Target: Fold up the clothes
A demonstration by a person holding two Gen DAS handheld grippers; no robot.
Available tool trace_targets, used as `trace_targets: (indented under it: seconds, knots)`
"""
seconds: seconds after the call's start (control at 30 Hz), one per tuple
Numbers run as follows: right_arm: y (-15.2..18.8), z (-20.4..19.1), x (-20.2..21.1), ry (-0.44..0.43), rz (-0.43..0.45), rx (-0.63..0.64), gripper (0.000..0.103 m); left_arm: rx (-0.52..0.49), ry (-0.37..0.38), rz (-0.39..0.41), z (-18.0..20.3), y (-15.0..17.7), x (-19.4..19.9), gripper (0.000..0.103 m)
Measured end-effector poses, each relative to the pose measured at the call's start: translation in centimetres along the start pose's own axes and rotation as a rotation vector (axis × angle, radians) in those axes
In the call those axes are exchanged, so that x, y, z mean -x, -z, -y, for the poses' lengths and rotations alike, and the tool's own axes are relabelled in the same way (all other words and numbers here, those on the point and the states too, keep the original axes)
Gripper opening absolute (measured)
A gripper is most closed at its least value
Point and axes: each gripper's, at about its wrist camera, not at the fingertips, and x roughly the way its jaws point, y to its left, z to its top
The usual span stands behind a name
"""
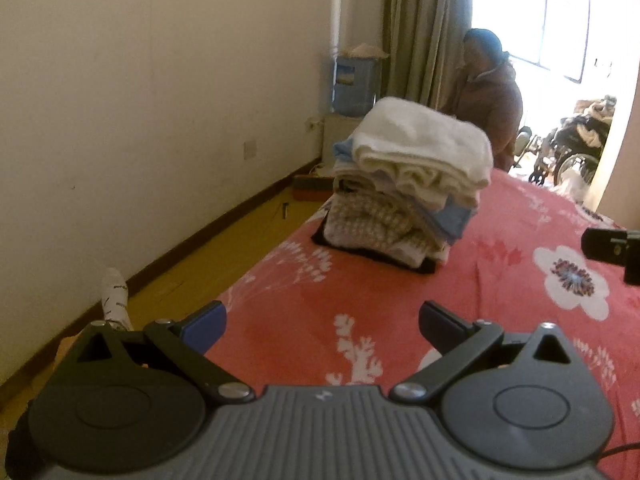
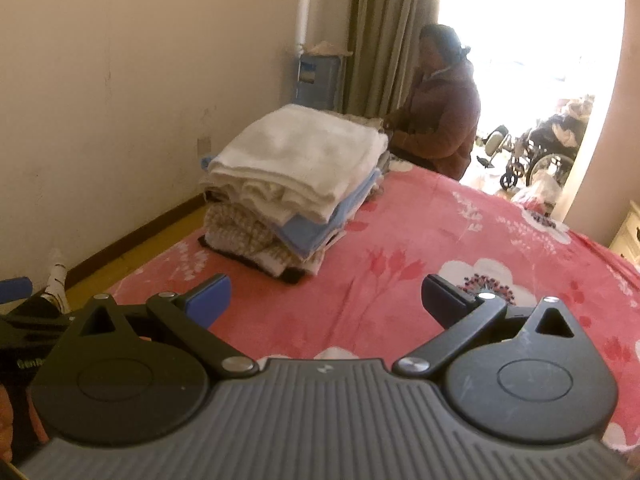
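Observation:
A stack of folded clothes (image 1: 404,184) (image 2: 296,188) stands on the red flowered bedspread (image 1: 400,300) (image 2: 400,240) near its left edge, with a white towel on top, blue cloth under it and a patterned knit at the bottom. My left gripper (image 1: 322,320) hovers over the bed in front of the stack, open, nothing between its fingers. My right gripper (image 2: 326,296) is also open and empty, short of the stack and a little to its right. Part of the right gripper (image 1: 612,252) shows at the left wrist view's right edge. The left gripper (image 2: 16,292) shows at the right wrist view's left edge.
A person (image 1: 488,100) (image 2: 440,108) sits past the far end of the bed by the curtain. A wheelchair (image 1: 576,148) (image 2: 536,152) stands in the bright doorway. The beige wall (image 1: 160,100) and a strip of wooden floor (image 1: 224,240) run along the bed's left side.

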Motion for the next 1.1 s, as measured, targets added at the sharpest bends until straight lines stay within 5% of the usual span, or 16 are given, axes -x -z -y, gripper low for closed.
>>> trace_targets:
  seconds: [1.1]
  knots:
    - [1.2,0.7,2.2,-0.034,0.032,0.007,0.102,-0.042,-0.046,-0.006,1.6,1.2,1.9,0.103]
